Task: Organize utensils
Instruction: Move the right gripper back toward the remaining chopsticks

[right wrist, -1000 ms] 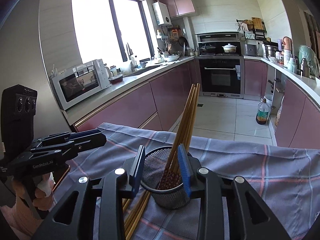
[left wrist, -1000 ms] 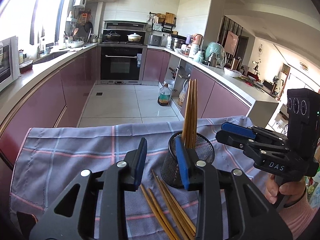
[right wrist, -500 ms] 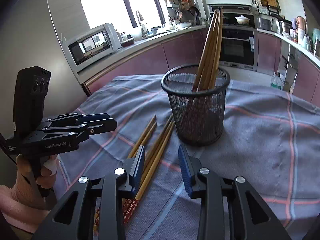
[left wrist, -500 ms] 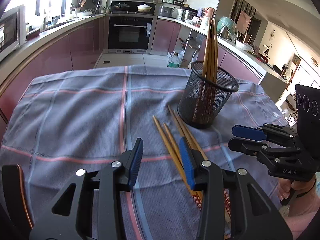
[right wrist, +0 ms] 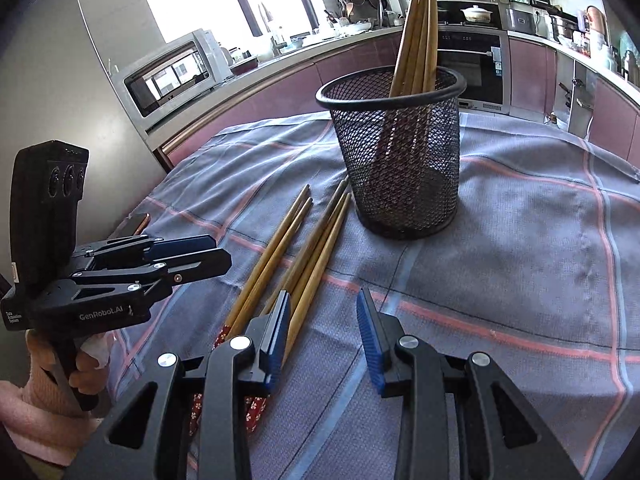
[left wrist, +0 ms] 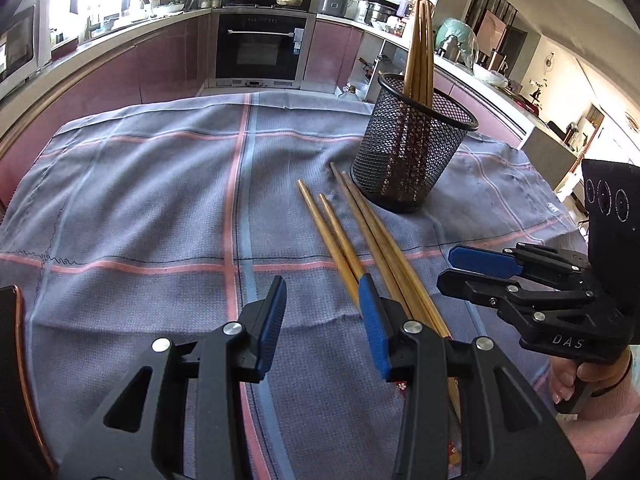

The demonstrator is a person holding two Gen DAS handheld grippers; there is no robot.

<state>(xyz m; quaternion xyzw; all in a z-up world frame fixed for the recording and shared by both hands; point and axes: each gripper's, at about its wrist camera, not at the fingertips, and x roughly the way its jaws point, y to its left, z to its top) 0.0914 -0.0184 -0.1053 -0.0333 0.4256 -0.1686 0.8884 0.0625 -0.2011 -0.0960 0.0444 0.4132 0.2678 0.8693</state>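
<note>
A black mesh cup [left wrist: 412,152] [right wrist: 400,152] stands on the checked cloth and holds several wooden chopsticks [left wrist: 420,48] [right wrist: 416,32] upright. Several more chopsticks [left wrist: 360,240] [right wrist: 296,256] lie flat on the cloth in front of the cup. My left gripper [left wrist: 322,320] is open and empty, low over the cloth, its right finger just above the lying chopsticks. My right gripper [right wrist: 324,332] is open and empty, its left finger over the thick ends of the lying chopsticks. Each gripper also shows in the other's view, the right one [left wrist: 480,272] and the left one [right wrist: 192,252].
A grey-blue cloth with pink stripes [left wrist: 160,200] [right wrist: 540,260] covers the table. A phone [right wrist: 132,224] lies at the table's left edge. Kitchen counters, an oven [left wrist: 260,48] and a microwave [right wrist: 172,76] stand beyond the table.
Both grippers have pulled back from the mesh cup and tilted down towards the cloth. The lying chopsticks now sit close under the fingers. Both stay open.
</note>
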